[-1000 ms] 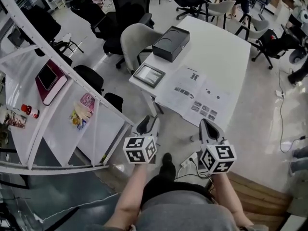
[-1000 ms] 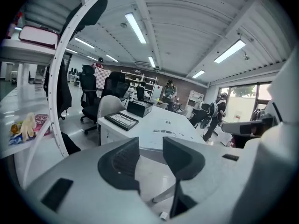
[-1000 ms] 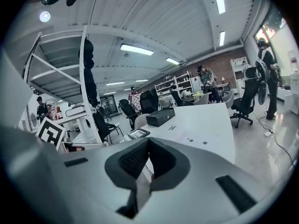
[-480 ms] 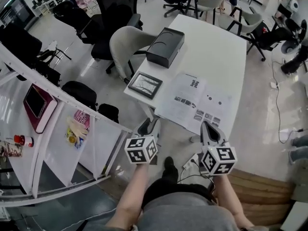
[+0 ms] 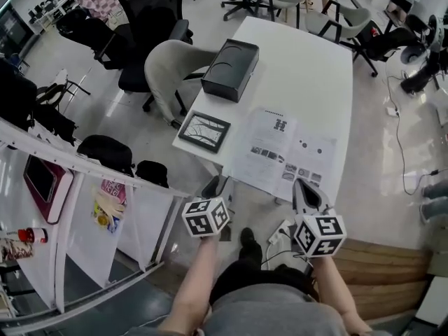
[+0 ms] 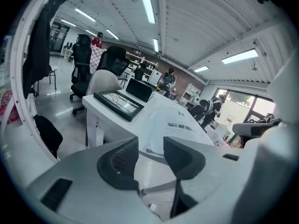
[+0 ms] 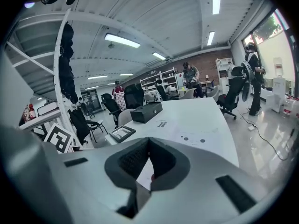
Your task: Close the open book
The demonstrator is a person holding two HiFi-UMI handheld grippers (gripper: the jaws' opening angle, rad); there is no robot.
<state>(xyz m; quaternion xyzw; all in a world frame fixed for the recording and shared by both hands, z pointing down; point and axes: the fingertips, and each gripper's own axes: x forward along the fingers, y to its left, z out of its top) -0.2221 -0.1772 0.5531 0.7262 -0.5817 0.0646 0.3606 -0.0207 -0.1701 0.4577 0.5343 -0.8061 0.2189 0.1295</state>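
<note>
Two-handed approach: nearer open book (image 5: 283, 152) on table (image 5: 308, 54) than second ago; jaws wide, empty on left gripper (image 5: 215, 185); together, empty on right gripper (image 5: 302, 185); closing not begun.

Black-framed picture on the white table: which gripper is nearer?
Left. The left gripper hovers just short of the black-framed picture; the right gripper is farther right, by the open white book.

The head view looks steeply down on the white table (image 5: 308, 68); both gripper views face it from low.
</note>
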